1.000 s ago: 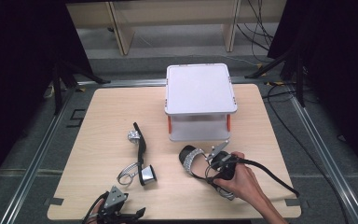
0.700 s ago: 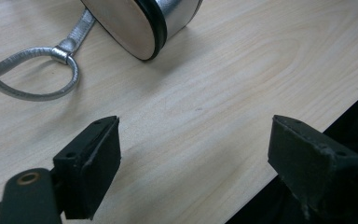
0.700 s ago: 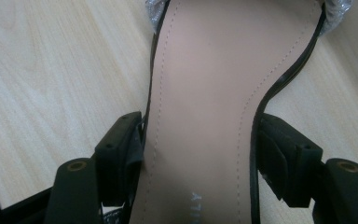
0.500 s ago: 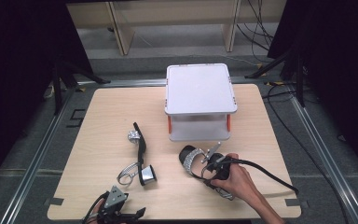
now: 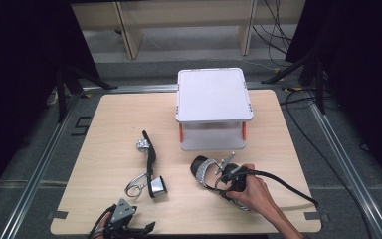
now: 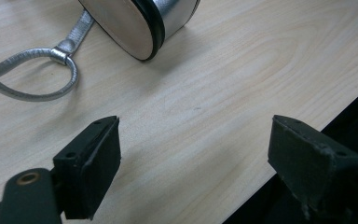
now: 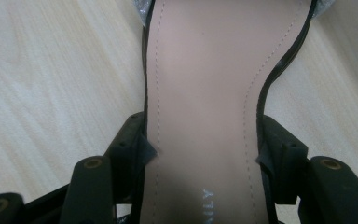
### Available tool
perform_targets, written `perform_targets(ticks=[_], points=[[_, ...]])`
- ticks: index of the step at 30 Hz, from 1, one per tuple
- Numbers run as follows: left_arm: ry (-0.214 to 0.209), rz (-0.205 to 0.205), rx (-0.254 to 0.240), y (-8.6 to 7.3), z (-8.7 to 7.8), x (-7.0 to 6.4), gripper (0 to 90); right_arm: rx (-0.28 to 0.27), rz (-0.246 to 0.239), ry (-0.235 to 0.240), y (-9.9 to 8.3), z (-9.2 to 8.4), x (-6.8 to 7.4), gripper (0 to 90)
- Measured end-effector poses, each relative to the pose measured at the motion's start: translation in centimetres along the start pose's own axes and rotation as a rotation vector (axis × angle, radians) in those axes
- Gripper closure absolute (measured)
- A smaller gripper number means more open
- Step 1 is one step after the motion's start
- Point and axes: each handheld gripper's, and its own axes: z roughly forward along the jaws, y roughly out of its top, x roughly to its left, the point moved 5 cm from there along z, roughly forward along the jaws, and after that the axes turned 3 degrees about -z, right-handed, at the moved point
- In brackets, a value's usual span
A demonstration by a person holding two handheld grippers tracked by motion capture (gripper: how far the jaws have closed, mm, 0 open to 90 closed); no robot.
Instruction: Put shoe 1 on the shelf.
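Right gripper view: jaws closing on sandal [image 7: 200, 93]

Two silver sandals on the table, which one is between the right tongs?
The sandal nearer the white box, at right: its insole sits between the right tongs. The other sandal lies free at table centre-left.

Pale wood-grain table [image 5: 104, 124]. White box [image 5: 214, 94] with orange-red clasps. Silver sandal [image 5: 149, 169], black-edged sole, silver strap loop [image 6: 32, 79]. Second sandal [image 7: 205, 93]: pinkish-tan insole, stitched border, black rim. Black grippers: left [image 6: 193, 158], right [image 7: 203, 154].
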Motion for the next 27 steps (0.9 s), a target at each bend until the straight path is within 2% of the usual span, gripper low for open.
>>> perform_targets(ticks=[3, 4, 5, 7, 8, 9, 10, 11, 12, 13, 14, 17, 19, 20, 22, 24, 26, 27], points=[[-0.002, -0.017, -0.011, 0.1, 0.0, 0.0, 16.4, -0.037, -0.016, 0.019, 0.3, -0.4, 0.0, 42.9], [0.007, -0.011, -0.006, 0.1, 0.0, 0.1, 16.4, -0.049, -0.001, 0.02, 0.5, -0.8, 0.0, 42.9], [0.006, -0.015, -0.009, 0.1, 0.0, 0.0, 16.4, -0.072, -0.022, 0.025, 0.8, -1.3, -0.1, 42.9], [0.002, -0.021, -0.013, 0.1, 0.1, 0.0, 16.4, -0.081, -0.019, 0.021, 0.9, -1.6, 0.0, 42.9], [-0.01, -0.039, -0.028, 0.1, 0.1, -0.2, 16.4, -0.091, -0.001, 0.028, 1.2, -2.2, 0.2, 42.9], [-0.009, -0.038, -0.031, 0.1, 0.1, -0.2, 16.4, -0.11, -0.009, 0.045, 1.5, -2.4, 0.2, 42.9], [0.007, -0.011, -0.009, 0.1, 0.0, 0.1, 16.4, -0.121, -0.01, 0.054, 1.8, -2.8, 0.3, 42.9], [0.011, -0.02, -0.009, 0.0, 0.1, 0.0, 16.4, -0.144, -0.024, 0.064, 2.7, -3.4, 0.4, 42.9], [0.01, -0.01, -0.002, 0.0, 0.0, 0.1, 16.4, -0.152, -0.032, 0.07, 3.0, -3.6, 0.5, 42.9], [0.014, -0.015, -0.006, 0.0, 0.0, 0.2, 16.4, -0.152, -0.032, 0.07, 3.0, -3.6, 0.5, 42.9], [0.013, -0.013, -0.007, 0.0, 0.0, 0.2, 16.4, -0.177, -0.035, 0.085, 4.0, -4.4, 0.7, 42.9], [0.01, -0.016, -0.006, 0.0, 0.0, 0.1, 16.4, -0.202, -0.046, 0.104, 5.0, -5.1, 0.9, 42.9], [0.001, -0.018, -0.008, 0.0, 0.0, 0.0, 16.4, -0.211, -0.041, 0.147, 6.4, -6.5, 1.5, 42.9], [0.002, -0.026, -0.013, 0.1, 0.0, -0.1, 16.4, -0.211, -0.041, 0.147, 6.4, -6.5, 1.5, 42.9], [0.007, -0.02, -0.01, 0.0, 0.1, 0.0, 16.4, -0.254, -0.077, 0.136, 7.6, -7.5, 1.3, 43.0], [0.012, -0.002, 0.0, 0.0, -0.1, 0.2, 16.4, -0.283, -0.056, 0.144, 8.9, -9.4, 1.2, 43.0], [0.011, -0.01, -0.003, 0.0, 0.0, 0.1, 16.4, -0.3, -0.07, 0.142, 9.4, -9.8, 0.9, 43.0], [0.01, -0.009, 0.0, 0.0, 0.0, 0.1, 16.4, -0.305, -0.057, 0.147, 9.9, -10.5, 0.7, 43.0]])
